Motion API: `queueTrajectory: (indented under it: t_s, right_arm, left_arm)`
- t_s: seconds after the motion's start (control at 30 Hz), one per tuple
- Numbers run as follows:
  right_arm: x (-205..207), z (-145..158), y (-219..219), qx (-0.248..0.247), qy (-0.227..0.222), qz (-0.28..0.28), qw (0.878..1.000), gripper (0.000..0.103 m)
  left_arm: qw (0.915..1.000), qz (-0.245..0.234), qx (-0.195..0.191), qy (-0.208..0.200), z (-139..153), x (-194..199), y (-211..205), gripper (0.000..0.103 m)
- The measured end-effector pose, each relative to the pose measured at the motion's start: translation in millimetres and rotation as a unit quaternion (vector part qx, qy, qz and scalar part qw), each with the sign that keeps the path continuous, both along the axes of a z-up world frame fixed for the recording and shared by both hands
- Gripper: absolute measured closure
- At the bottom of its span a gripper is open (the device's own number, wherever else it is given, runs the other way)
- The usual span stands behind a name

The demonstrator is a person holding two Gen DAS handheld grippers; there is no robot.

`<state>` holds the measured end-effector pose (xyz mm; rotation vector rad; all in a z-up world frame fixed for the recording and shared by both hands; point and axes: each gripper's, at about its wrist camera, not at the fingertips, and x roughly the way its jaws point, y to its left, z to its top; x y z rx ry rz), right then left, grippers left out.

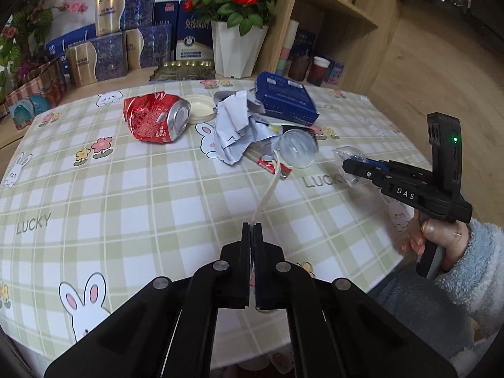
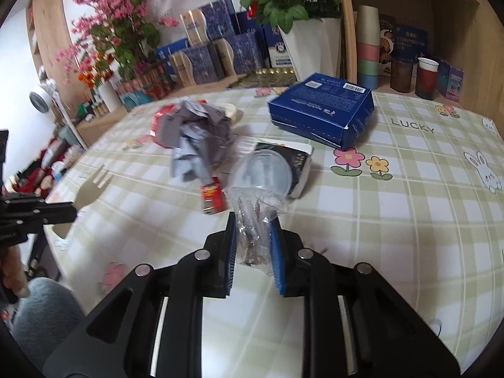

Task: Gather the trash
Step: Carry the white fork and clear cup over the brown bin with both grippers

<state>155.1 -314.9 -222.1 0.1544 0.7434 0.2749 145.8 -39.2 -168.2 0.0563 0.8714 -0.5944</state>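
My left gripper [image 1: 252, 225] is shut on the handle of a cream plastic fork [image 1: 267, 189], lifted above the checked tablecloth [image 1: 126, 189]. The right wrist view shows the fork's tines [image 2: 94, 182] sticking out of that gripper [image 2: 75, 212]. My right gripper [image 2: 254, 220] is shut on a crumpled clear plastic wrapper [image 2: 252, 230], also seen in the left wrist view [image 1: 346, 154]. On the table lie a crushed red can [image 1: 157, 116], crumpled grey paper [image 1: 236, 126], a blue box [image 1: 283, 97], a clear round lid [image 1: 297, 148] and a small red pack [image 1: 274, 167].
A cream round lid [image 1: 198, 108] lies behind the can. A white pot of red roses [image 1: 236, 47], blue gift boxes [image 1: 104, 60] and a gold tray [image 1: 186, 69] line the back. A wooden shelf [image 2: 409, 72] holds cups and jars. The table's edge curves at the right [image 1: 409, 236].
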Motion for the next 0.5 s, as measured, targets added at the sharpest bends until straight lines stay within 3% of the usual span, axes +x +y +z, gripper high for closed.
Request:
queueTrajectory:
  t_s: [0.27,0.5]
  right_arm:
    - [-67,17,9,0.045,-0.011,-0.001,0.999,0.080]
    - [-124,7,24,0.056,0.007,-0.001,0.998,0.080]
  left_arm:
    - [0.9994,0.002,-0.033,-0.005,12,-53,9,0.101]
    - [0.9993,-0.015,-0.035,0.000,4,-105,9,0.101]
